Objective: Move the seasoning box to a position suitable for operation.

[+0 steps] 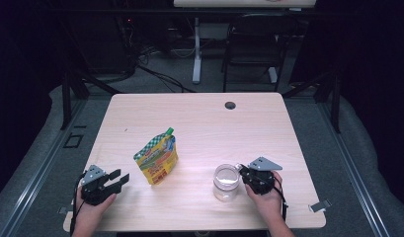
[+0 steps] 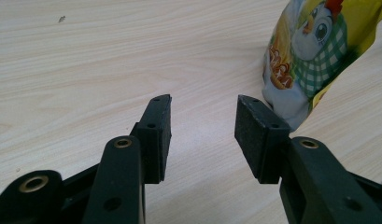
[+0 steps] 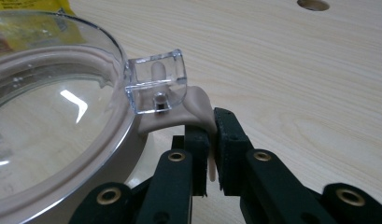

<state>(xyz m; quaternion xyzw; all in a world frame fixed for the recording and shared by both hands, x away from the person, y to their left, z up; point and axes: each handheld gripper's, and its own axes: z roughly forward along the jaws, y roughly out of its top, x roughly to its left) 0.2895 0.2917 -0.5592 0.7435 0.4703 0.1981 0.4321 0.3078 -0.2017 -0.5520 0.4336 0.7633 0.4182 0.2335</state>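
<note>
A clear jar (image 1: 226, 181) with a transparent lid (image 3: 48, 107) and a beige seal stands on the wooden table (image 1: 199, 118) at the front right. My right gripper (image 3: 212, 126) is shut on the beige pull tab (image 3: 198, 105) that sticks out from the lid's rim, just under a clear plastic latch (image 3: 156, 81). In the high view the right gripper (image 1: 243, 173) sits against the jar's right side. A yellow and green snack pouch (image 1: 157, 158) stands left of centre. My left gripper (image 1: 121, 177) rests open near the front left, and the pouch (image 2: 314, 51) is ahead to the right of its jaws (image 2: 203, 116).
A round cable hole (image 1: 230, 105) lies near the table's far edge. A dark chair (image 1: 254, 39) and a desk leg stand beyond the table. Bare wood stretches between the pouch and the jar.
</note>
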